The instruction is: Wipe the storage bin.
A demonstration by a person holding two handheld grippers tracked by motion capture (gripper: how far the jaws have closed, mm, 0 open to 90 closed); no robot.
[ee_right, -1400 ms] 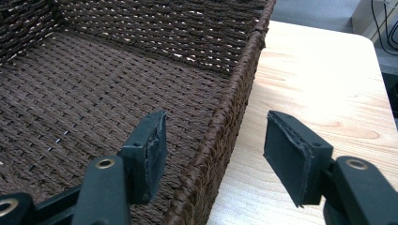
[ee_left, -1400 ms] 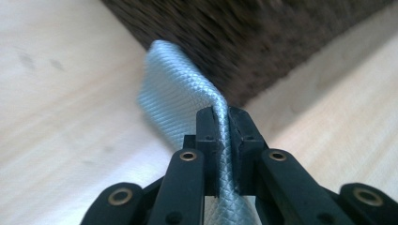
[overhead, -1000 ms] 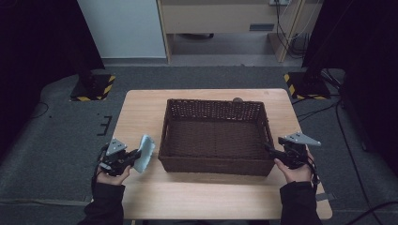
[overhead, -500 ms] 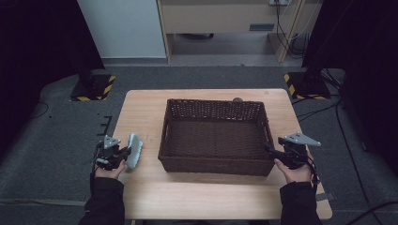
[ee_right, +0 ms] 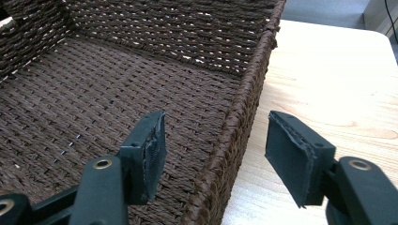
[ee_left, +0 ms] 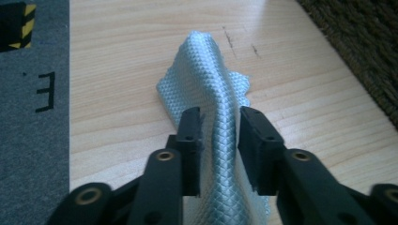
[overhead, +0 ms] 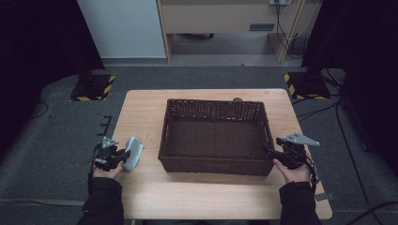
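Observation:
A light blue-grey textured cloth [overhead: 133, 152] lies bunched on the wooden table [overhead: 141, 108], left of a dark brown woven basket [overhead: 213, 165]. My left gripper [overhead: 123, 157] is at the cloth's near end. Its jaws have just been opening. In the left gripper view a raised fold of the cloth [ee_left: 211, 84] runs between the parted pads of that gripper [ee_left: 219, 126]. My right gripper [overhead: 268, 149] is at the basket's right wall. In the right gripper view its jaws [ee_right: 218, 126] stand wide on either side of the rim [ee_right: 248, 98], not touching it.
A small dark round object [overhead: 238, 99] sits just behind the basket's far wall. A strip of tape [overhead: 325, 197] lies near the table's front right corner. Black stands with yellow-striped bases [overhead: 91, 89] are on the grey floor beyond the table.
My left hand moved left and down with the cloth, which now rests on the table. Its jaws have parted around the fold. The right hand has stayed put.

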